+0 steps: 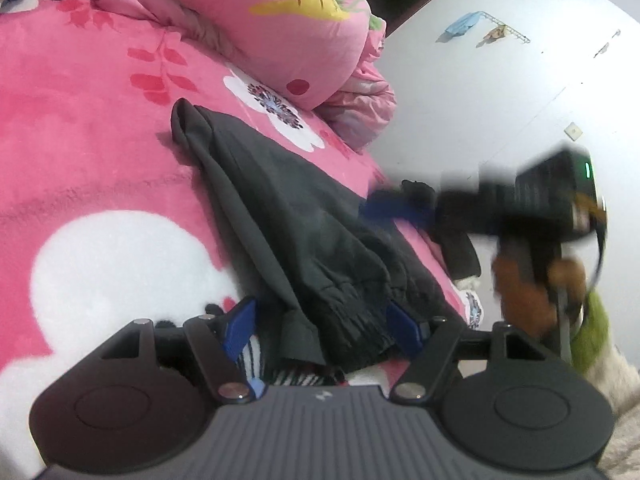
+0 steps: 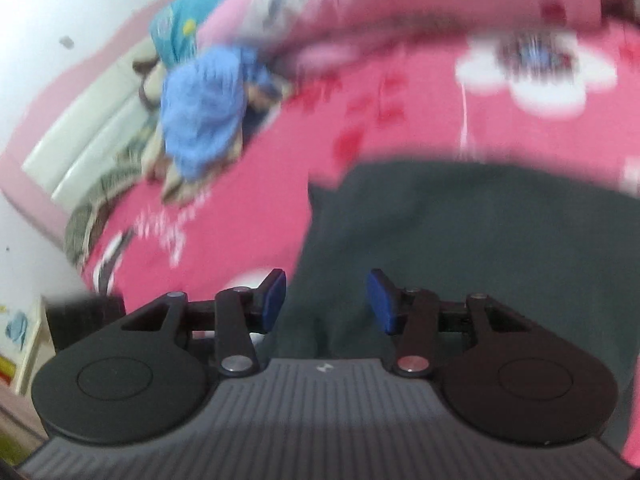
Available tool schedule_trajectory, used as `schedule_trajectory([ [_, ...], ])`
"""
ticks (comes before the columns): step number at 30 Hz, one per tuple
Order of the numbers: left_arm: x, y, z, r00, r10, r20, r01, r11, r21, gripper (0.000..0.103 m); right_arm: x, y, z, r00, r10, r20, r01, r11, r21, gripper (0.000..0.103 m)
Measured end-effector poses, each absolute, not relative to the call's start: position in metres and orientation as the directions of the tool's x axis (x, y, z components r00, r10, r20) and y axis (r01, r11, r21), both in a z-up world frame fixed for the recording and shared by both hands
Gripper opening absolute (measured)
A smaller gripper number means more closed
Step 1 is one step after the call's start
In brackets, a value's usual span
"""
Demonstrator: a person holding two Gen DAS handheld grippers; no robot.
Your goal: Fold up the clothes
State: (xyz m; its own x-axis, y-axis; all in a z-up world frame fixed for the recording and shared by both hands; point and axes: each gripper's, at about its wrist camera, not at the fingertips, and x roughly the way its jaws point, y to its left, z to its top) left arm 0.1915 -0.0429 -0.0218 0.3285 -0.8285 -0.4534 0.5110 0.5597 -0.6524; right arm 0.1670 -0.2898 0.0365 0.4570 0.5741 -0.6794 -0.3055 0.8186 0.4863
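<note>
Dark grey trousers [image 1: 296, 200] lie stretched across a pink flowered blanket [image 1: 92, 128]. Their gathered elastic end [image 1: 344, 312] sits between the blue pads [image 1: 240, 328] of my left gripper [image 1: 322, 328], which is open and wide apart. Over the trousers' right edge hovers my right gripper [image 1: 396, 208], blurred, with a hand [image 1: 520, 292] around its handle. In the right wrist view the same trousers [image 2: 460, 232] fill the lower right. My right gripper [image 2: 328, 300] stands open above the fabric, and the cloth shows in the gap between the pads.
A bunched pink quilt [image 1: 280, 20] lies behind the trousers. The bed's edge runs along the right, with a white wall [image 1: 500, 92] beyond. A blue cloth [image 2: 204, 112] and a cream headboard [image 2: 80, 140] are at the far left. A striped cloth [image 1: 296, 376] lies under my left gripper.
</note>
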Motion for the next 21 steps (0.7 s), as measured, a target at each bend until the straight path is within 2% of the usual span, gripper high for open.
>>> schedule_trajectory([
  [2, 0.192, -0.042, -0.022, 0.332, -0.826, -0.456, 0.500, 0.564, -0.657, 0.072, 0.149, -0.291, 0.011, 0.424, 0.578, -0.697, -0.251, 0.815, 0.522, 0.045],
  [4, 0.192, -0.041, -0.021, 0.334, -0.822, -0.462, 0.484, 0.570, -0.664, 0.071, 0.131, -0.296, -0.002, 0.459, 0.592, -0.662, -0.216, 0.797, 0.564, 0.045],
  [8, 0.191, -0.037, -0.012, 0.359, -0.799, -0.482, 0.466, 0.601, -0.649, 0.071, 0.107, -0.322, 0.012, 0.557, 0.668, -0.494, -0.191, 0.682, 0.706, 0.045],
  [11, 0.187, -0.039, 0.001, 0.407, -0.770, -0.491, 0.484, 0.638, -0.599, 0.071, 0.088, -0.352, 0.018, 0.655, 0.640, -0.402, -0.156, 0.635, 0.757, 0.045],
  [15, 0.188, -0.049, 0.009, 0.421, -0.750, -0.510, 0.486, 0.662, -0.571, 0.072, 0.069, -0.383, 0.009, 0.741, 0.542, -0.397, -0.060, 0.642, 0.764, 0.046],
  [18, 0.199, -0.057, 0.003, 0.424, -0.691, -0.585, 0.429, 0.722, -0.542, 0.072, 0.062, -0.398, -0.003, 0.770, 0.480, -0.420, 0.023, 0.636, 0.771, 0.045],
  [21, 0.212, -0.053, -0.008, 0.404, -0.685, -0.607, 0.349, 0.728, -0.590, 0.071, 0.057, -0.409, -0.007, 0.789, 0.424, -0.445, 0.081, 0.647, 0.758, 0.045],
])
